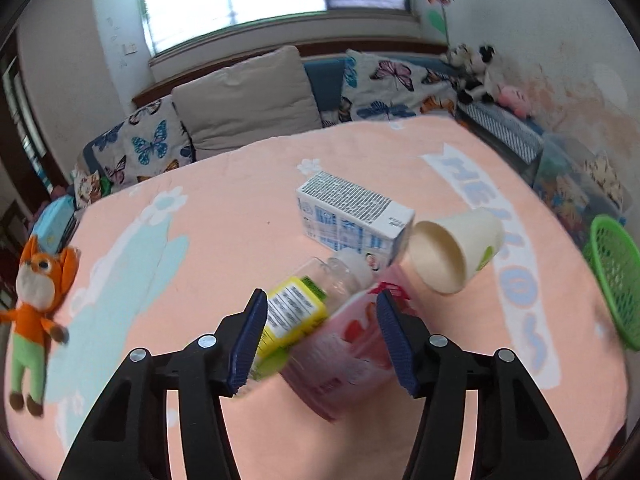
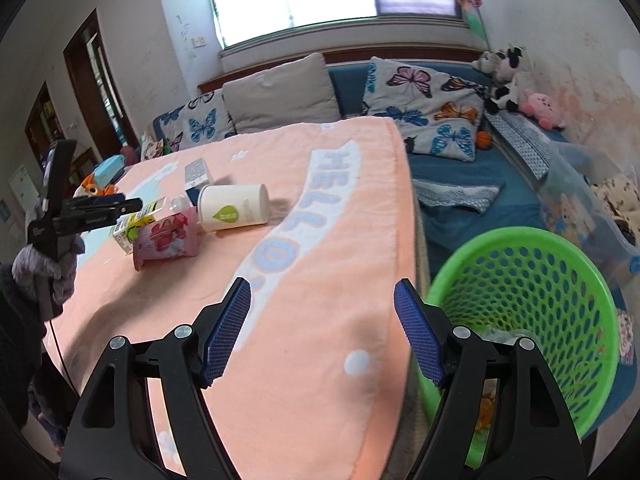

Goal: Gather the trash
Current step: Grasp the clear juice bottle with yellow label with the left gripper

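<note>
A clear bottle with a yellow label [image 1: 298,312] lies on the peach blanket, beside a pink packet [image 1: 344,360]. My left gripper [image 1: 320,344] is open, its jaws on either side of the bottle and packet, not closed on them. A white and blue carton [image 1: 352,216] and a tipped paper cup [image 1: 452,252] lie just beyond. In the right wrist view the same bottle [image 2: 140,220], packet [image 2: 168,240], cup [image 2: 234,208] and left gripper [image 2: 100,210] show at the left. My right gripper [image 2: 322,332] is open and empty above the blanket edge, next to the green basket [image 2: 532,312].
A fox plush [image 1: 38,300] lies at the blanket's left edge. Butterfly cushions [image 2: 424,108] and plush toys [image 2: 516,88] line the blue sofa behind. A clear plastic box [image 2: 588,204] stands at the right. The green basket also shows in the left wrist view [image 1: 616,276].
</note>
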